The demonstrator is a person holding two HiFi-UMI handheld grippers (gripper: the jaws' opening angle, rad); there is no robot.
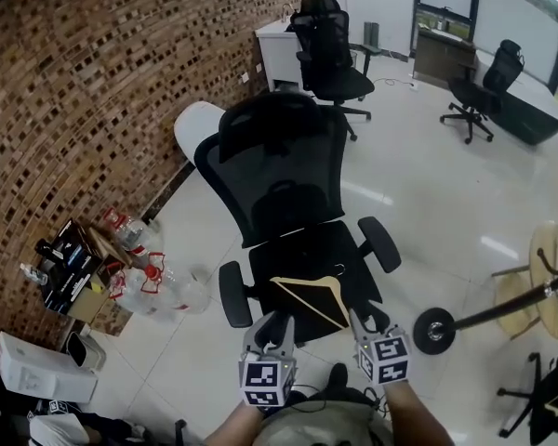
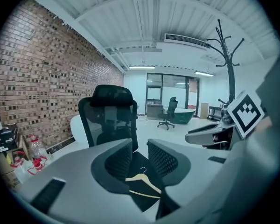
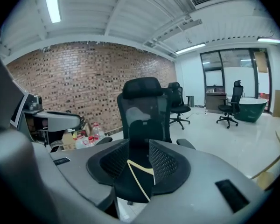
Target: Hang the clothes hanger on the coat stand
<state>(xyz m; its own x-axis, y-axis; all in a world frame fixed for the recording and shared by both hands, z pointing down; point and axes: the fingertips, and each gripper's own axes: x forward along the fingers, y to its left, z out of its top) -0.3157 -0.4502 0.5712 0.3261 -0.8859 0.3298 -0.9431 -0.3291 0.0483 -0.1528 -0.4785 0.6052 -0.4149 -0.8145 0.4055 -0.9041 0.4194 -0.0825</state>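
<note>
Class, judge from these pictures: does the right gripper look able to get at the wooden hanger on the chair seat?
Probably yes: the hanger lies uncovered on the chair seat, and the right gripper hovers just short of it, jaws apart, nothing in the way.

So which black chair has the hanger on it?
The nearest black chair, the big one right below us. The wooden hanger lies flat on its seat. The other black chairs stand farther back near the desks, with no hanger visible on them.

Office chair seat [image 1: 307,249]; wooden hanger [image 1: 316,308] lying flat
</note>
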